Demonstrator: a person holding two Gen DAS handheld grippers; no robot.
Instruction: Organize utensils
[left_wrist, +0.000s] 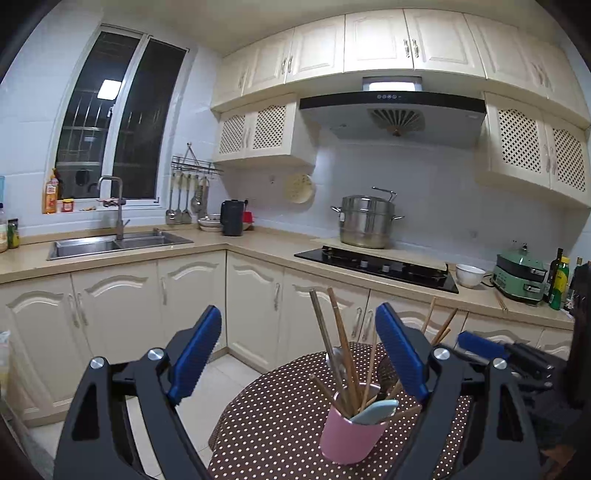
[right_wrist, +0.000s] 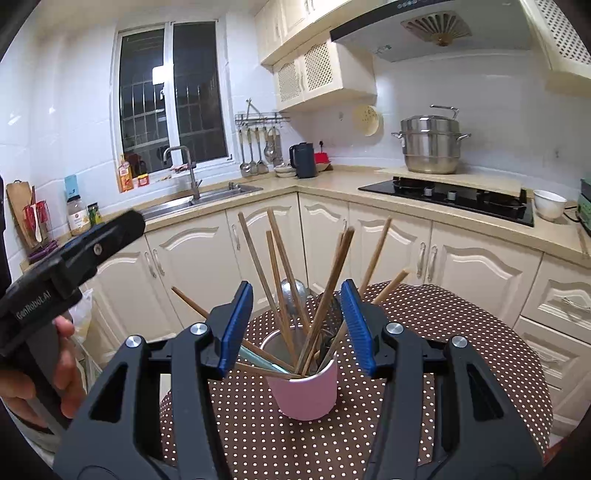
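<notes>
— Where's the cup?

— The pink cup (right_wrist: 306, 387) stands upright on the round polka-dot table (right_wrist: 443, 332), just ahead of and below my right gripper (right_wrist: 297, 325). Its jaws stand partly spread with nothing pinched; the chopsticks (right_wrist: 332, 280) fan up out of the cup through the gap between them, touching neither pad as far as I can tell.

— And your other tool?

— My left gripper (left_wrist: 299, 354) is spread wide and empty. The cup (left_wrist: 351, 435) sits low between its fingers, nearer the right one. A spoon (right_wrist: 291, 291) and a pale blue handle (left_wrist: 375, 411) stand in the cup too.

— Room to move?

— The cup sits well in from the table's edge. Beyond the table is bare floor (left_wrist: 229, 373), then the cabinets (left_wrist: 192, 295) under the counter. My left hand (right_wrist: 66, 369) and its tool crowd the right camera's left side.
</notes>
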